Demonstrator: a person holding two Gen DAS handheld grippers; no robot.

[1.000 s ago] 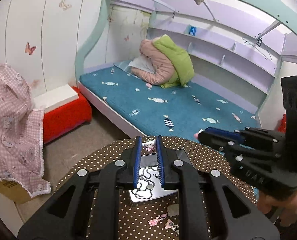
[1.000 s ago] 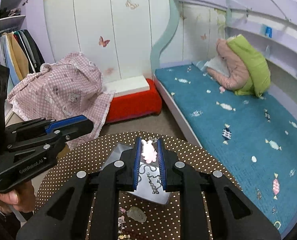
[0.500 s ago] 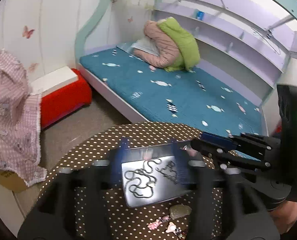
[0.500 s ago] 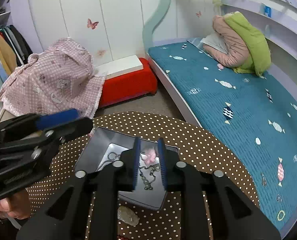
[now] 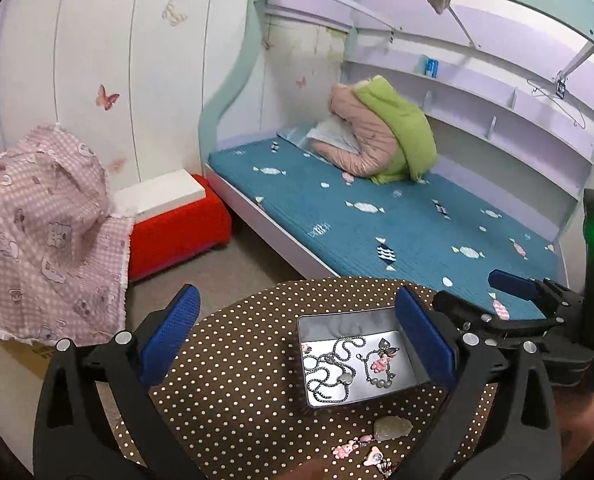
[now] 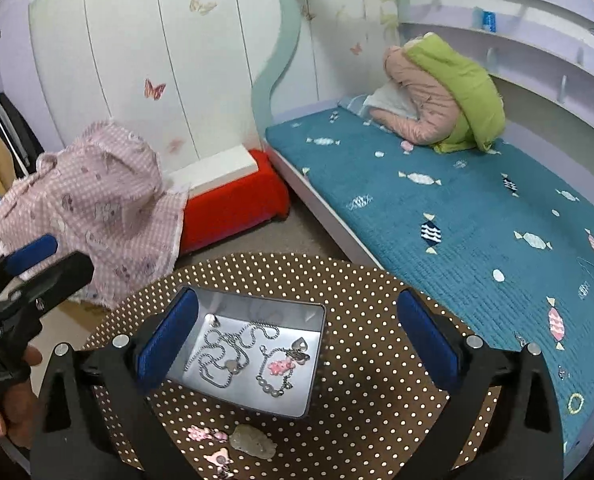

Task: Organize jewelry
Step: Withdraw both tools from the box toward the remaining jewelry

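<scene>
A silver metal tin sits on a round brown polka-dot table. In it lie a silver chain necklace and a bracelet with a pink charm. Loose pink charms and a pale stone lie on the table in front of the tin. My left gripper is open and empty above the table. My right gripper is open and empty over the tin; it also shows in the left wrist view.
A bed with a teal cover stands behind the table, with a pink and green jacket on it. A red stool and a pink checked cloth are to the left.
Both grippers were shut on small pink charms one second ago. Both have opened, and the pink charm now lies in the tin. Both have drawn back from the tin.
</scene>
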